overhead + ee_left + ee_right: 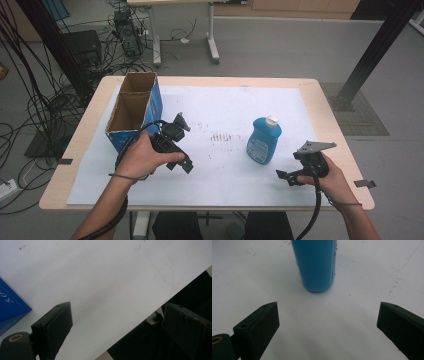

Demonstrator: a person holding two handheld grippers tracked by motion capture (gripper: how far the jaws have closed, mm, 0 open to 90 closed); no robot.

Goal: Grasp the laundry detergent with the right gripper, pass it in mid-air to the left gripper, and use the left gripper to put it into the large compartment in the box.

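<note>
A blue bottle (263,140) stands capped at centre right; the open cardboard box (134,108) at upper left looks empty, its floor partly hidden. Both the left gripper (186,166) and right gripper (283,176) gape wide, holding nothing

A white paper sheet (225,105) covers the wooden table (320,100). The open two-compartment cardboard box with blue sides (134,107) stands at centre left of the frame. The upright blue plastic detergent bottle with a white cap (263,140) stands right of centre, well apart from the box.

The left gripper (186,165) sits just right of the box; the right gripper (284,176) lies lower right of the bottle.

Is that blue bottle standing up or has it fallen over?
Standing upright. The blue bottle rests on its base on the white sheet, white cap on top, untouched ahead of the open right claw.
</note>
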